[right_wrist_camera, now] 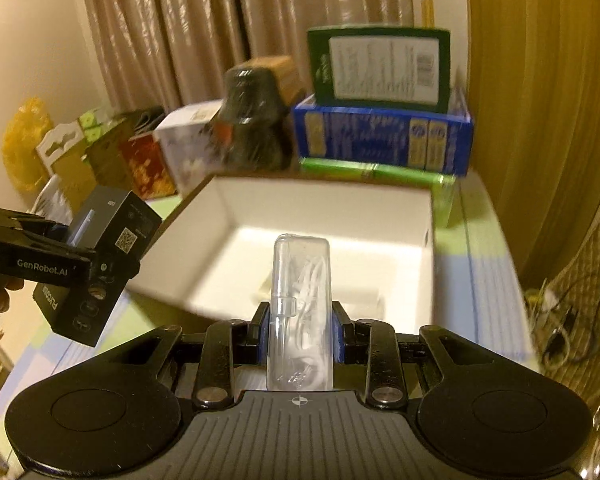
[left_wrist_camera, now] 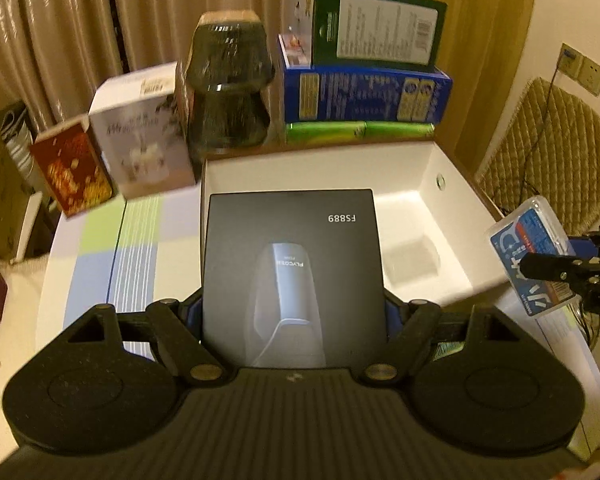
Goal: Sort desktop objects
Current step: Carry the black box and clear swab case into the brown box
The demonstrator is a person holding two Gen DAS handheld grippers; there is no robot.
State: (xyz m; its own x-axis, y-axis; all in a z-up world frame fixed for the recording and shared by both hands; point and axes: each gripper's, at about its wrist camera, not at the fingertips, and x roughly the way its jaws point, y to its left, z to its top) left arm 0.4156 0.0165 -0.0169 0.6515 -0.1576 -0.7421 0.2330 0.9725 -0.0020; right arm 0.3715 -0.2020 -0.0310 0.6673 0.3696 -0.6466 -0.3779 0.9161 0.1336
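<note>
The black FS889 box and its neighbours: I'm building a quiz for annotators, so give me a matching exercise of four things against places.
Things:
1. black FS889 box
2. clear plastic case
3. dark green box
4. white tray

Places:
a. on top of the blue box
b. in the right gripper
c. on the table, open side up
d. in the left gripper

Pairs: 1-d, 2-b, 3-a, 4-c

Black box [left_wrist_camera: 290, 264], clear case [right_wrist_camera: 300, 312], white tray [left_wrist_camera: 428, 196], blue/green/white checked tablecloth [left_wrist_camera: 112, 256].
</note>
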